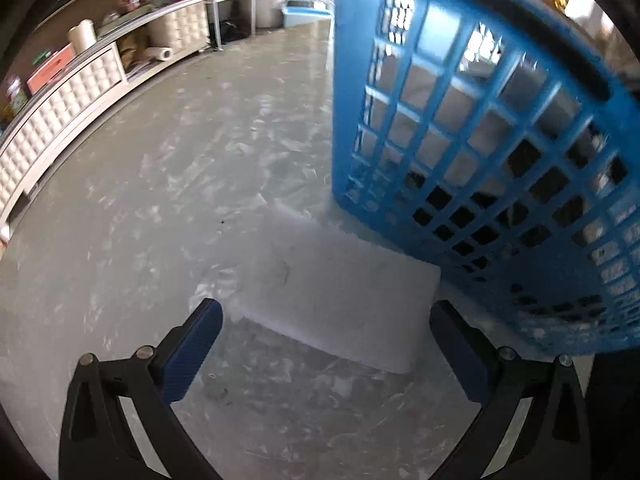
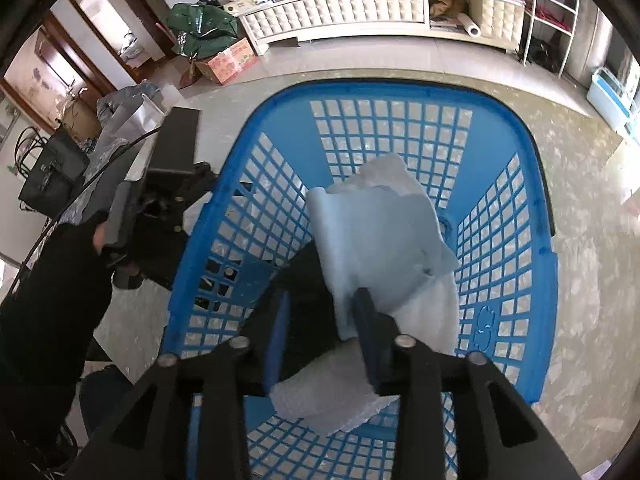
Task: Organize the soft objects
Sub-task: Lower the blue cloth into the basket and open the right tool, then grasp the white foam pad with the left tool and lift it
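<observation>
Pointing steeply downward, the right gripper [image 2: 320,312] hangs over the open top of the blue basket [image 2: 280,120], which stands on the pale marbled floor [image 2: 580,280]. Its jaws stand a little apart, and a light blue foam sheet [image 2: 376,240] lies across the tip of the right finger; the left finger is clear of it, so the sheet is not pinched between the pads. Under this sheet, inside the basket, are a white foam piece [image 2: 320,404] and something dark that I cannot identify. The left gripper [image 1: 326,320] also points steeply down, just beside the outer wall of the basket, and its jaws are wide open with blue pads [image 1: 192,348] on both sides. Between the open fingers, lower on the floor, lies a white foam pad [image 1: 336,300]; the fingers do not touch it, and its far edge reaches the foot of the basket. In the right wrist view the person's hand [image 2: 100,236] in a dark sleeve holds the left gripper's body at the left side of the basket. A relief mark is moulded on the basket wall [image 2: 484,324], but I cannot read it. The printing on the cardboard box [image 2: 232,60] near the white cabinet [image 2: 340,12] is too small to read.
</observation>
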Tool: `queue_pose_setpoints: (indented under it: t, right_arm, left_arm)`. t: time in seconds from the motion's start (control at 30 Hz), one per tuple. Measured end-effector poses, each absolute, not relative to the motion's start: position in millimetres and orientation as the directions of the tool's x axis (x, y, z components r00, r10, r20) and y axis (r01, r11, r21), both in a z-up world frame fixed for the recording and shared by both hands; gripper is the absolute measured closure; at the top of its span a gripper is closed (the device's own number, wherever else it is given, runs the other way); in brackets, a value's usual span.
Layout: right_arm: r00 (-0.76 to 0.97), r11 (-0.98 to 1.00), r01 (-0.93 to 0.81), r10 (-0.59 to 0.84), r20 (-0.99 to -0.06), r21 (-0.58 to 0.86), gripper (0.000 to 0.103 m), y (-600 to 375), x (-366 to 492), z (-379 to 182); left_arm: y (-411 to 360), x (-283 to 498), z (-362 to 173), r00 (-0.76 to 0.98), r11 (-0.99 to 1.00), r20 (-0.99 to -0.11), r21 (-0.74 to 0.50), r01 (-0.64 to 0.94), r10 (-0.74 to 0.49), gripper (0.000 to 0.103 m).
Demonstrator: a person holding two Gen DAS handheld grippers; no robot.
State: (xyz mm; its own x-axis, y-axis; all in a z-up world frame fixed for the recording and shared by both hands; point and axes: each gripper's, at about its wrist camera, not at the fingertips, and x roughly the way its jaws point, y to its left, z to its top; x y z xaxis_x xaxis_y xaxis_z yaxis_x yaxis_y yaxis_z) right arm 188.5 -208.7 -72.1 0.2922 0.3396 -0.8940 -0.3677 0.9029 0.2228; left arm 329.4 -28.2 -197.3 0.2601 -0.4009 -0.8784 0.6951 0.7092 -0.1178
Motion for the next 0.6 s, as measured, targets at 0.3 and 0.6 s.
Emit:
queue_pose_setpoints:
  t: [0.3, 0.6]
  right_arm:
    - [0.342, 0.897, -0.357, 0.387, -0.856, 0.262, 0.050, -219, 184, -58]
    - [0.363, 0.907, -0.312, 0.389, -0.847, 0.283, 0.046, -236, 186, -60]
  left_arm:
    - [-47, 349, -204, 0.281, 0.663, -0.878, -0.054, 0.746, -0.388, 0.009]
    - [-53, 336, -199, 0.304, 0.670, -0.868, -0.042, 0.741, -0.391, 0.021]
